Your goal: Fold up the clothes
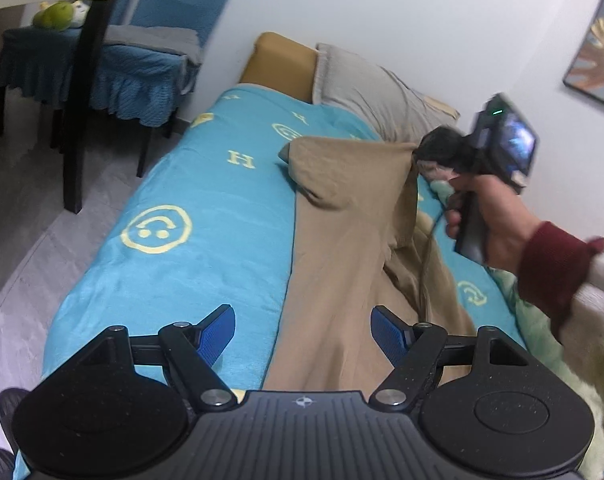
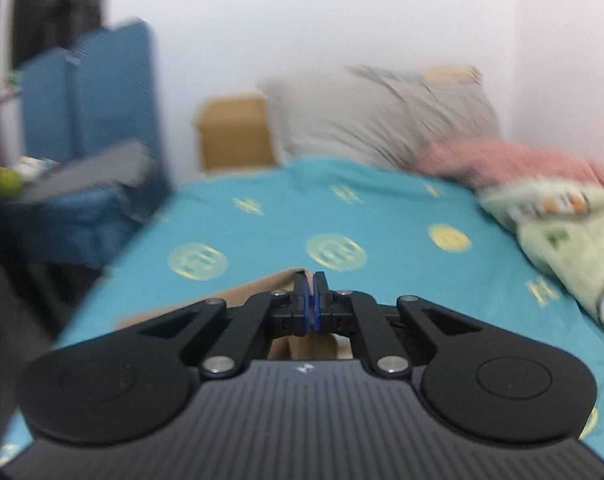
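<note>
Right claw point(image 2: 313, 300) pinching tan garment point(image 1: 341, 240), left claw point(image 1: 303, 334) spread

- The bed point(image 1: 174, 264) carries everything; it is covered by a turquoise blanket point(image 2: 381, 216) printed with yellow smiley faces and letters.
- A tan garment point(image 1: 341, 264) lies lengthwise on the blanket, its far end raised off the cover.
- A grey pillow point(image 1: 365, 88) rests at the head end, against the wall.
- A yellow-brown cushion point(image 1: 280, 64) sits just beside the pillow at the same end.
- A pink cloth point(image 2: 513, 162) lies near the pillow on the wall side.
- A pale green patterned quilt point(image 2: 569, 236) lies bunched along the wall side, touching the pink cloth.
</note>
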Tool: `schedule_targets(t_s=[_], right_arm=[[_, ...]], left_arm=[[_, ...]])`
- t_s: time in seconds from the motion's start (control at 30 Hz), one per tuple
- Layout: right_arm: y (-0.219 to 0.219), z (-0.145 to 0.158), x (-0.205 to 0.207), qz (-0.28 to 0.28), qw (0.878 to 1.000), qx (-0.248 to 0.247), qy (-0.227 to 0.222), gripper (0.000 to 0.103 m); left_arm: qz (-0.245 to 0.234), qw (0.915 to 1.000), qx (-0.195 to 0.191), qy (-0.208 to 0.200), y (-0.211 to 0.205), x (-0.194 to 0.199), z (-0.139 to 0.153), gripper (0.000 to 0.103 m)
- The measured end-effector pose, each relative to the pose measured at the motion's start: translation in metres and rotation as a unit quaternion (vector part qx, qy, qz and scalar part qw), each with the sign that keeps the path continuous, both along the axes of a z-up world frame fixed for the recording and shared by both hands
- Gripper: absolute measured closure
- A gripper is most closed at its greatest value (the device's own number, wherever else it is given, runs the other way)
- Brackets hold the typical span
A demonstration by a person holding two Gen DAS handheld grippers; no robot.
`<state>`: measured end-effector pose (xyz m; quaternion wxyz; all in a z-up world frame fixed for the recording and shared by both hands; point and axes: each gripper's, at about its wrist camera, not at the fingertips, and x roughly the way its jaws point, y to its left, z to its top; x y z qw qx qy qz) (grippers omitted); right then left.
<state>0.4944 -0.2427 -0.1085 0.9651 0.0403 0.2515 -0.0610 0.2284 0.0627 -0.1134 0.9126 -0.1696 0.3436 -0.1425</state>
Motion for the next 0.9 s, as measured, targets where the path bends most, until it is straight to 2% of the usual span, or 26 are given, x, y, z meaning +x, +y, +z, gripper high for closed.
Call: schedule_targets(t_s=[0.07, 0.17, 0.33, 0.37, 0.4, 0.43, 0.47, 0.53, 0.67, 0.8, 0.9], right_arm=[[-0.013, -0.026, 0.01, -0.02, 0.999, 0.012, 0.031, 0.098], [-0.028, -0.054, 0.009, -0.027, 0.998, 0.041, 0.044, 0.097], [-0.04, -0.053, -0.006, -0.014, 0.997, 0.073, 0.024, 0.094], [-0.04, -0.048, -0.009, -0.009, 0.997, 0.078, 0.023, 0.089], [-0.039, -0.04, -0.015, -0.002, 0.997, 0.081, 0.016, 0.059], [-0.038, -0.032, -0.023, 0.006, 0.996, 0.084, 0.005, 0.041], [-0.038, -0.026, -0.029, 0.013, 0.996, 0.087, -0.009, 0.016], [-0.037, -0.008, -0.05, 0.022, 0.996, 0.087, -0.023, 0.014], [-0.03, 0.025, -0.105, 0.038, 0.996, 0.083, -0.025, 0.014], [-0.026, 0.053, -0.175, 0.05, 0.995, 0.082, -0.023, 0.014], [-0.023, 0.068, -0.234, 0.063, 0.994, 0.09, -0.02, 0.014]], left_arm=[[-0.007, 1.0, 0.005, 0.002, -0.005, 0.003, -0.005, 0.027], [-0.016, 0.9997, 0.015, 0.009, -0.011, 0.008, -0.013, 0.027], [-0.028, 0.9988, 0.037, 0.016, -0.023, 0.015, -0.022, 0.027], [-0.029, 0.9986, 0.041, 0.017, -0.025, 0.016, -0.024, 0.027], [-0.028, 0.9985, 0.044, 0.016, -0.026, 0.016, -0.024, 0.027], [-0.028, 0.9984, 0.048, 0.015, -0.028, 0.017, -0.024, 0.027], [-0.027, 0.9982, 0.051, 0.015, -0.029, 0.018, -0.024, 0.027], [-0.027, 0.9981, 0.055, 0.011, -0.034, 0.015, -0.023, 0.027], [-0.034, 0.9969, 0.071, -0.001, -0.044, 0.003, -0.015, 0.027], [-0.041, 0.9951, 0.088, -0.019, -0.051, -0.013, -0.003, 0.026], [-0.045, 0.9934, 0.104, -0.016, -0.053, -0.024, 0.001, 0.026]])
